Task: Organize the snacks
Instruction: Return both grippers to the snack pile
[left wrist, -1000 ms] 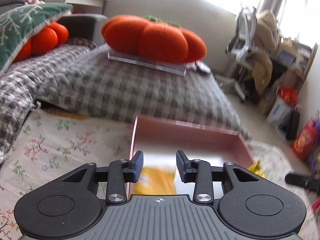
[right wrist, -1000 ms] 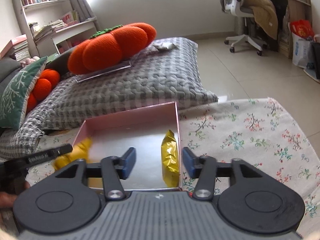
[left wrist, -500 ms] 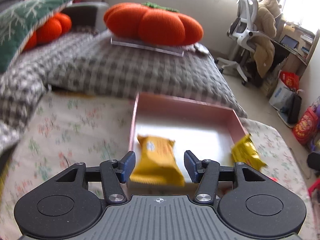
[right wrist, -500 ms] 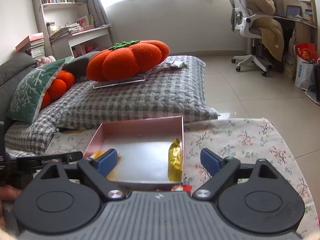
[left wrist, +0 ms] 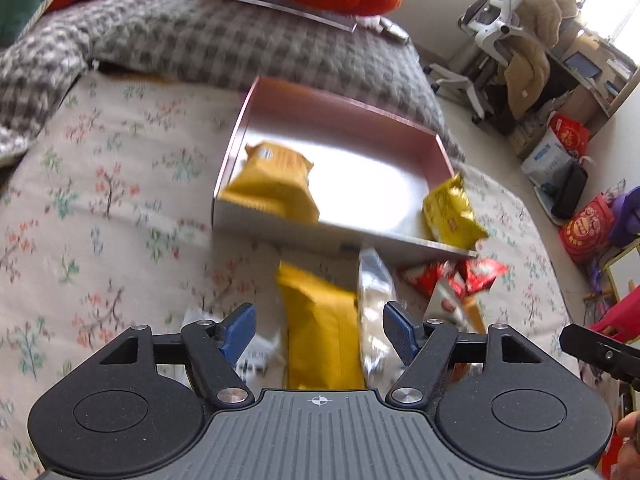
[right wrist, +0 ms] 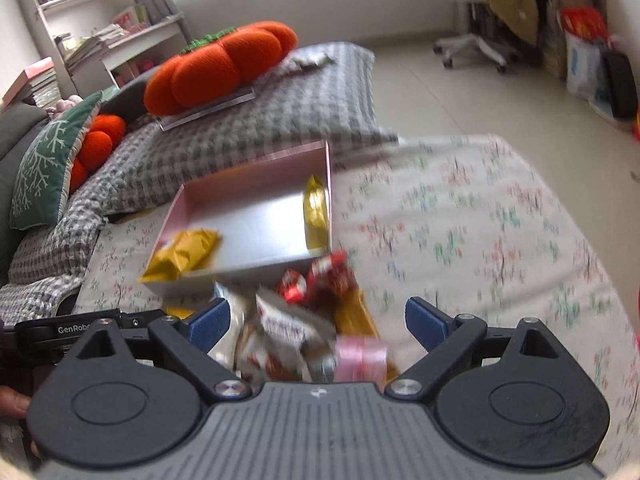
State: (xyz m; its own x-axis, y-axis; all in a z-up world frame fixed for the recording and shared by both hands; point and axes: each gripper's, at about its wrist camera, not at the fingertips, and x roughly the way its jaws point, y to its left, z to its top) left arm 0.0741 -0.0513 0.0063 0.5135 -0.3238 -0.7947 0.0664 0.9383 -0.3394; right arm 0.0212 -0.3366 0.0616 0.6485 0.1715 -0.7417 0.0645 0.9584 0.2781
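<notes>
A pink box (left wrist: 344, 108) (right wrist: 248, 176) sits on the floral cloth. A yellow packet (left wrist: 276, 182) (right wrist: 180, 254) leans over its near left wall. A gold packet (left wrist: 450, 210) (right wrist: 316, 208) stands at its right wall. Loose snacks lie in front of the box: a yellow packet (left wrist: 320, 324), a clear white packet (left wrist: 374, 304), red packets (left wrist: 452, 276) (right wrist: 316, 280), a pink packet (right wrist: 360, 360). My left gripper (left wrist: 319, 330) is open above the yellow packet. My right gripper (right wrist: 317, 322) is open wide above the pile.
A grey checked cushion (left wrist: 248, 36) with an orange pumpkin pillow (right wrist: 220, 66) lies behind the box. An office chair (left wrist: 500, 32) and bags (left wrist: 560, 148) stand at the right. The cloth (right wrist: 460, 220) spreads right of the box.
Both grippers have pulled back from the box and tilted down, bringing the snack pile into view. The left jaws have opened wider. The yellow packet stays in the box.
</notes>
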